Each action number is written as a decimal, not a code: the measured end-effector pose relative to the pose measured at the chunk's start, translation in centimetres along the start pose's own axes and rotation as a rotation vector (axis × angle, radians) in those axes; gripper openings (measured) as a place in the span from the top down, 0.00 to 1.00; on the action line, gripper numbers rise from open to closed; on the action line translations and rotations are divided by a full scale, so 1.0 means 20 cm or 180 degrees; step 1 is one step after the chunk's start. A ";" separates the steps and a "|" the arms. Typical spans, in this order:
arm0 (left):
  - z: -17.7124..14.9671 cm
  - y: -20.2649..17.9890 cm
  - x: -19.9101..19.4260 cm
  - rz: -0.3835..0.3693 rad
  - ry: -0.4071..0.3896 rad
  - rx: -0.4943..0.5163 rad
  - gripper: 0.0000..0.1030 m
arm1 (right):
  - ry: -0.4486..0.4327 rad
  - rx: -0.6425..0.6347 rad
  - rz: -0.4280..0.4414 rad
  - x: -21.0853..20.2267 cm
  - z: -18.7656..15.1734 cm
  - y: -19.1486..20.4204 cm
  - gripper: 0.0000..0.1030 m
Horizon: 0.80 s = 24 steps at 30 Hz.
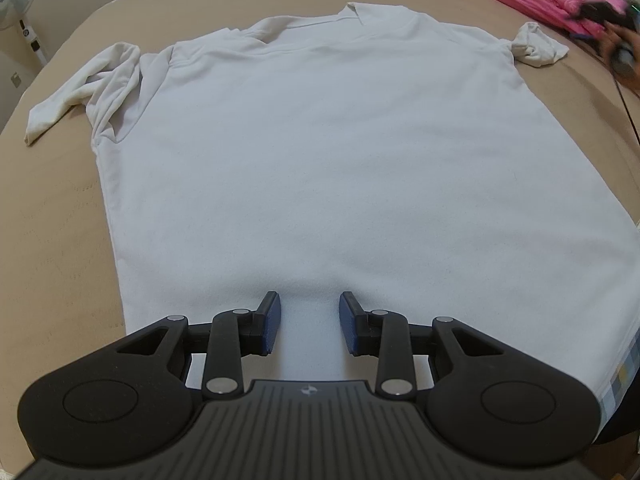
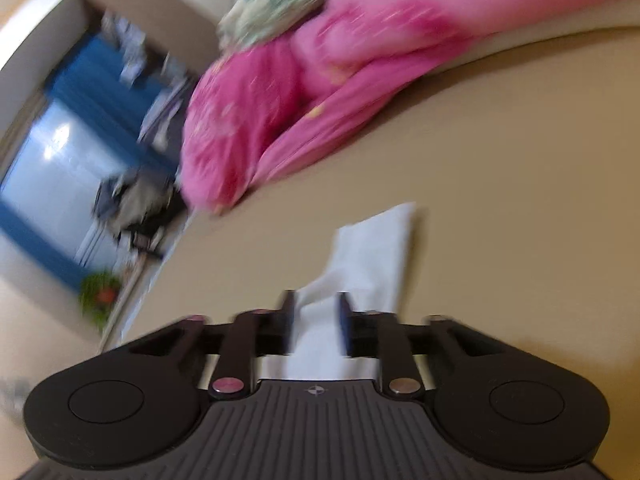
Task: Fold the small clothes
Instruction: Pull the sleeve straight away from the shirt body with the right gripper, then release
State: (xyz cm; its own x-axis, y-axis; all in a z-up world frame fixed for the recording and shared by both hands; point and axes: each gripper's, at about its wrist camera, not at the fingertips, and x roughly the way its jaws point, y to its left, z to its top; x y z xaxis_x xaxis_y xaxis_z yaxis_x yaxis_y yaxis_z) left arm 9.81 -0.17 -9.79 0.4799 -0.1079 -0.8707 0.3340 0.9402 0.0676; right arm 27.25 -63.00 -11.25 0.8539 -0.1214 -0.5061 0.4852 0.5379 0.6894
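Right gripper point(image 2: 314, 326) blurred over white sleeve point(image 2: 372, 256).

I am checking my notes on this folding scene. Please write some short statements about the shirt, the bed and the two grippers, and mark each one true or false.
1. The white shirt lies spread flat on the tan bed cover. True.
2. The left gripper is clamped shut on the shirt's collar. False: its jaws stand apart over the hem, nearest the camera.
3. Pink bedding lies on the bed beyond the shirt. True.
4. Both sleeves are folded neatly across the chest. False: the sleeves stick out crumpled at both sides.
5. White cloth shows between the fingers of the right gripper. True, though the view is blurred.
6. The shirt is dark blue. False: it is white.
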 end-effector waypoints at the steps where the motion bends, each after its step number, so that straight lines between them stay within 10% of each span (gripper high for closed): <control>1: 0.00 0.01 0.00 -0.0010 -0.0002 -0.0001 0.64 | 0.0107 -0.0113 -0.0053 0.09 0.02 0.06 0.57; 10: 0.00 0.01 0.01 -0.0057 0.0000 0.0045 0.63 | 0.0732 -0.0829 -0.1155 0.59 0.03 0.28 0.54; 14: 0.00 0.01 0.01 -0.0064 -0.0002 0.0043 0.63 | 0.0781 -0.1458 -0.1713 0.67 -0.05 0.35 0.97; 17: 0.00 0.02 0.01 -0.0071 -0.0006 0.0053 0.63 | 0.0356 -0.1226 -0.1262 0.52 0.04 0.42 0.97; 21: 0.00 0.02 0.01 -0.0073 -0.0006 0.0062 0.63 | -0.0952 -0.0604 -0.0391 -0.02 0.14 0.36 0.97; 24: 0.00 0.01 0.01 -0.0054 -0.0010 0.0086 0.63 | -0.1310 -0.0221 -0.0468 -0.23 0.08 0.11 0.97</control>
State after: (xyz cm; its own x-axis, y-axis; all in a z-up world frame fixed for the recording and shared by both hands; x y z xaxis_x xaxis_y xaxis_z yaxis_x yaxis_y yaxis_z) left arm 9.90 0.01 -9.96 0.4764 -0.1248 -0.8703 0.3638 0.9291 0.0659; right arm 24.60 -62.66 -6.59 0.7875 -0.5153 -0.3381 0.6052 0.5432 0.5819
